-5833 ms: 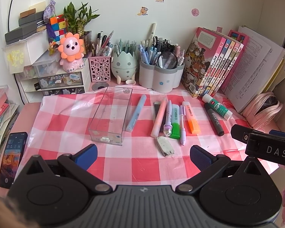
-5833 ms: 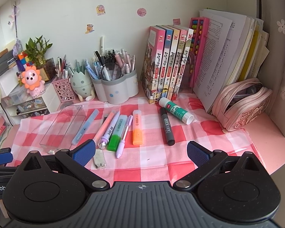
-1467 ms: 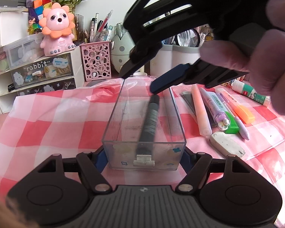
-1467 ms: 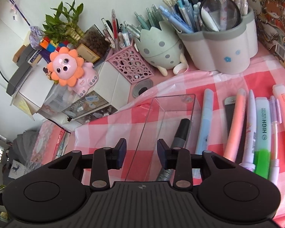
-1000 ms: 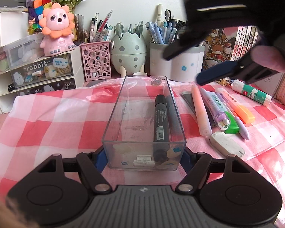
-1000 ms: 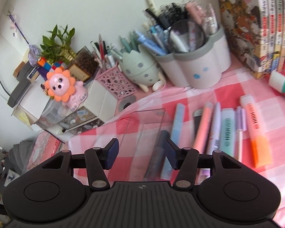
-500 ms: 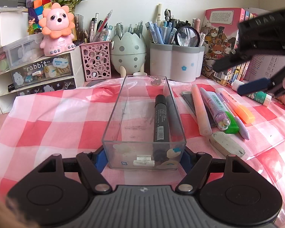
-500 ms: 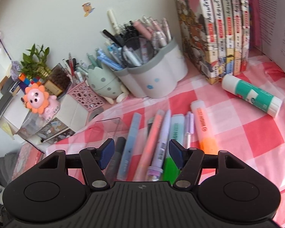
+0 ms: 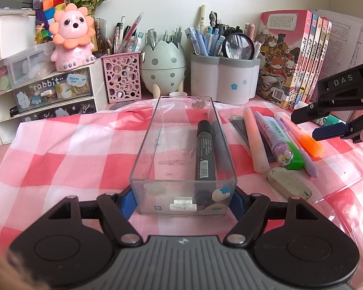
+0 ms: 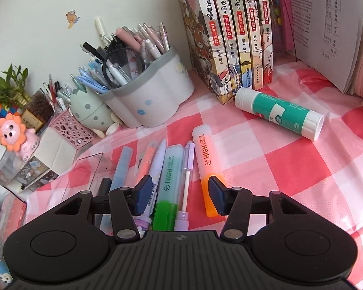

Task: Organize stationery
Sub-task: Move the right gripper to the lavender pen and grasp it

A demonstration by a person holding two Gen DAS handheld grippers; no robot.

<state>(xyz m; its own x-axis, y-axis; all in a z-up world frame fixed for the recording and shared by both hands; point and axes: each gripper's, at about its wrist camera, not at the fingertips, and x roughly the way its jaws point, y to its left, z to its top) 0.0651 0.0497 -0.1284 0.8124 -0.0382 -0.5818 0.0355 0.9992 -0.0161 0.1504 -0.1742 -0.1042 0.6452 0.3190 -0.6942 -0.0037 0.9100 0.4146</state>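
Observation:
My left gripper (image 9: 182, 201) is shut on the near end of the clear plastic box (image 9: 145, 149), one pad on each side wall. A black marker (image 9: 204, 152) lies inside along the right wall. My right gripper (image 10: 179, 193) hovers low over the row of pens to the right of the box. Its jaws are closing, with the green highlighter (image 10: 169, 181) and a lilac pen (image 10: 187, 169) below the gap, and neither pad touches anything. The orange highlighter (image 10: 207, 159) lies by its right finger. The left wrist view shows that gripper (image 9: 314, 123) at the right edge.
A glue stick (image 10: 278, 113) lies near the books (image 10: 230, 36). An eraser (image 9: 289, 184), a peach pen (image 9: 255, 140) and a blue pen (image 10: 121, 166) lie beside the box. Pen holders (image 9: 222, 82), a drawer unit (image 9: 48, 91) and a lion toy (image 9: 71, 36) line the back.
My right gripper has swung right, from beside the box to low over the highlighters, and its jaws have narrowed after widening. The left gripper and the box have stayed still.

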